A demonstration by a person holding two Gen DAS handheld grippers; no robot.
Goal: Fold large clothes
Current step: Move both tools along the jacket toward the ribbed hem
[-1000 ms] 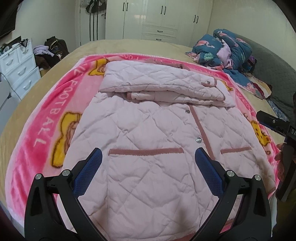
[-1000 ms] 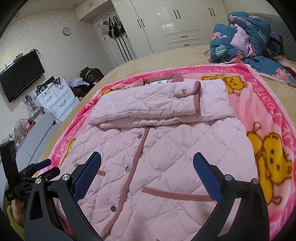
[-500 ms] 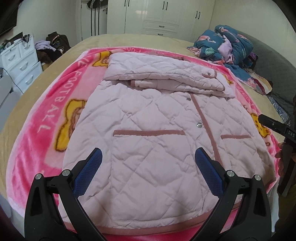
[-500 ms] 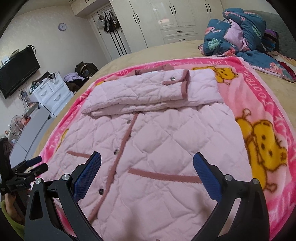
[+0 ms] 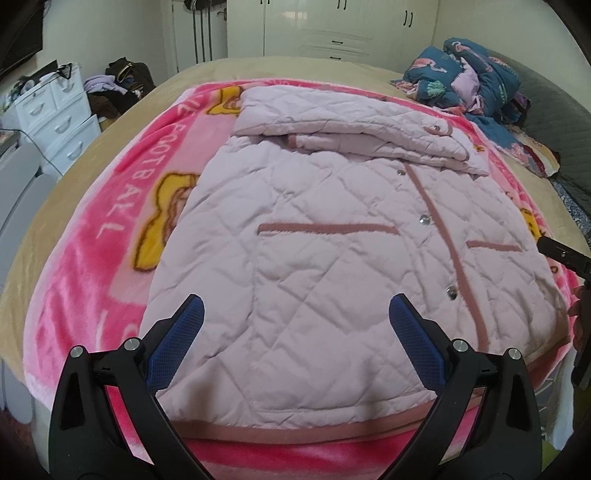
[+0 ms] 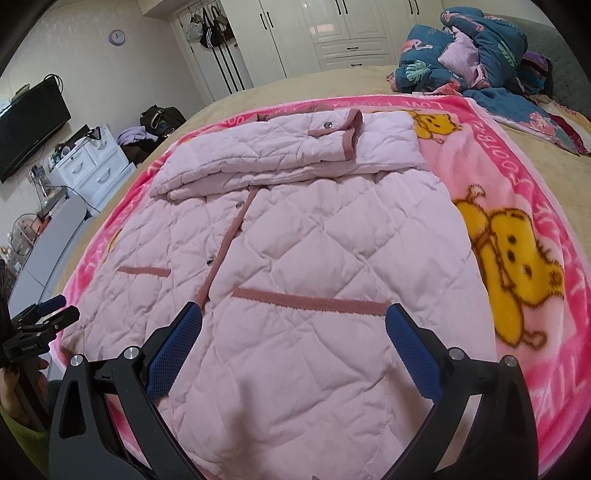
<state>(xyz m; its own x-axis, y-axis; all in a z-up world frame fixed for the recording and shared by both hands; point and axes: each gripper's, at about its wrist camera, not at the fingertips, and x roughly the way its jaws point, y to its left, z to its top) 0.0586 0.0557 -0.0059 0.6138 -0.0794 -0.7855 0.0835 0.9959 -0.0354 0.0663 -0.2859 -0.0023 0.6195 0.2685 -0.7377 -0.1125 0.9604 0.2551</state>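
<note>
A pale pink quilted jacket [image 5: 332, 236] [image 6: 314, 258] lies flat on a pink cartoon blanket [image 5: 110, 221] [image 6: 517, 229], front up, with its sleeves folded across the chest at the far end. My left gripper [image 5: 295, 314] hangs open over the hem on the jacket's left half, holding nothing. My right gripper [image 6: 291, 317] is open above the right half, near the pocket trim [image 6: 310, 297]. The right gripper [image 5: 561, 254] shows at the edge of the left wrist view. At the left of the right wrist view is the left gripper [image 6: 51, 314].
The blanket covers a beige bed [image 5: 303, 66]. A heap of blue patterned bedding [image 5: 472, 85] [image 6: 472, 48] sits at the far right. White drawers [image 5: 55, 110] and a dark bag [image 5: 129, 74] stand left of the bed. Wardrobes [image 6: 332, 29] line the far wall.
Both grippers have drawn back toward the jacket's hem and the near bed edge; the hem and blanket edge now show in the left wrist view. The jacket has not moved.
</note>
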